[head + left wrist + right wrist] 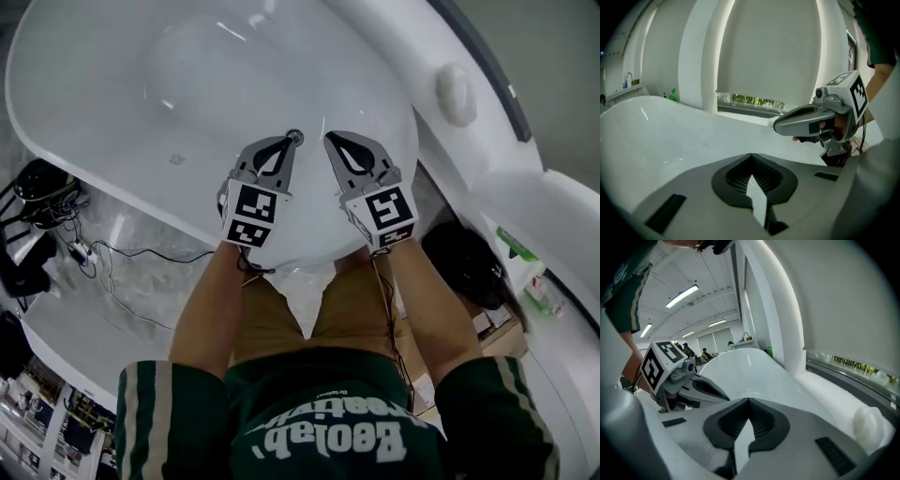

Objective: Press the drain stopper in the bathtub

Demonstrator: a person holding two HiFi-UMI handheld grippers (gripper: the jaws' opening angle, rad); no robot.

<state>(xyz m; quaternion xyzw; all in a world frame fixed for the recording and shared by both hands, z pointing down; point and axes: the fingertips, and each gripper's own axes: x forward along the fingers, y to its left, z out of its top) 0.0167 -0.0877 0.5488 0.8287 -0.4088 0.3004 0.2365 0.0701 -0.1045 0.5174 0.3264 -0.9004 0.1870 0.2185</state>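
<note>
Drain stopper at left hand-held gripper

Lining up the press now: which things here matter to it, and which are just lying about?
For the job:
drain stopper
bathtub
left gripper, shut
right gripper, shut

Lying about:
cables on the floor
black bag
green bottle

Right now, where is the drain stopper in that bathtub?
In the head view, the small round drain stopper sits on the bathtub floor, right by the tip of the left gripper and just left of the right gripper.
</note>
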